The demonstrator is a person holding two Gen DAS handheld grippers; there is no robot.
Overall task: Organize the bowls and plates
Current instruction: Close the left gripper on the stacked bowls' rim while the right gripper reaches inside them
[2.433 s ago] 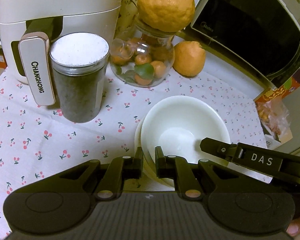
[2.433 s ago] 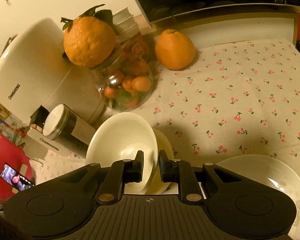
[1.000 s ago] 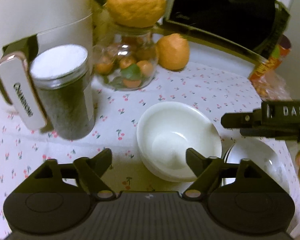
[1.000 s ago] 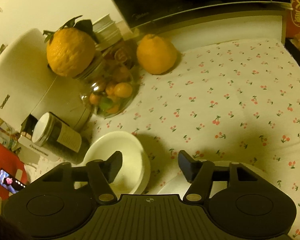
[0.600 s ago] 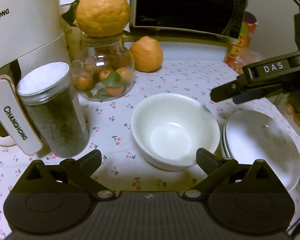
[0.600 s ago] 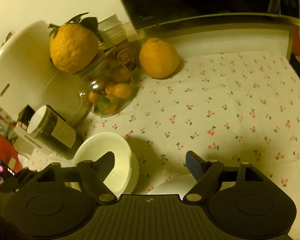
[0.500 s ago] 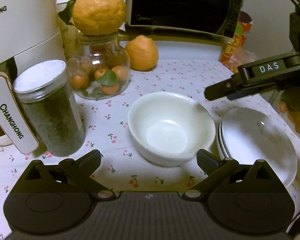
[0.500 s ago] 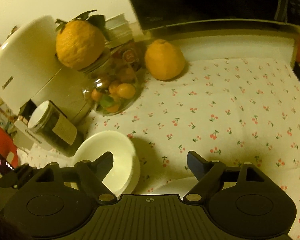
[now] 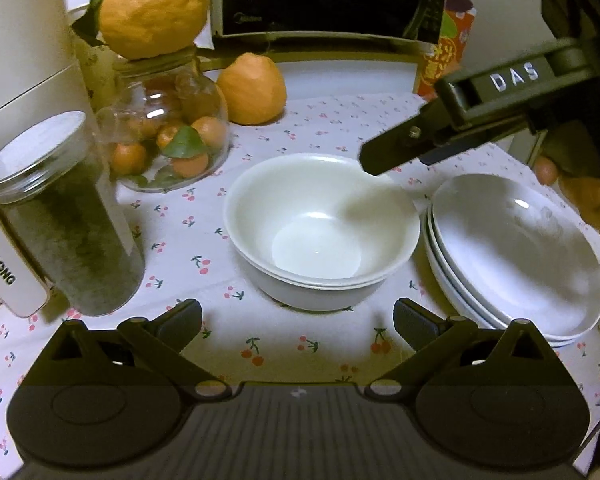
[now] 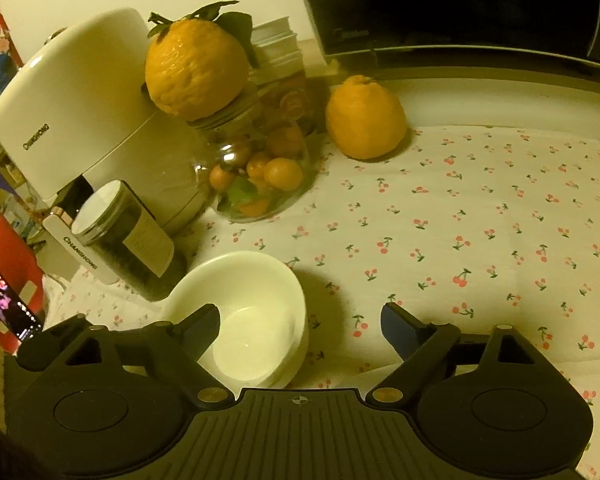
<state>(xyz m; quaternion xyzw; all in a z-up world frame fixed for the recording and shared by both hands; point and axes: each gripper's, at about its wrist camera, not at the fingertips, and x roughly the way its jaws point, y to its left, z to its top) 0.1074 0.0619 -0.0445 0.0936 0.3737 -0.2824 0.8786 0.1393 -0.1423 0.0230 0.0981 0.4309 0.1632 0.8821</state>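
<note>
A: Just let go of the nested white ceramic bowls, now at frame centre on the cherry-print worktop.
B: Left gripper fingers spread wide, empty; right gripper opening, empty. Beside the stacked white plates — sorted, apparently.

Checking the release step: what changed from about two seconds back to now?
Both grippers let go of the top bowl: the left gripper now stands wide open, the right gripper is opening, nothing between the fingers of either. Both have pulled back; the bowl sits nested in the bowl stack. The plate stack, jar and canister are unmoved.
</note>
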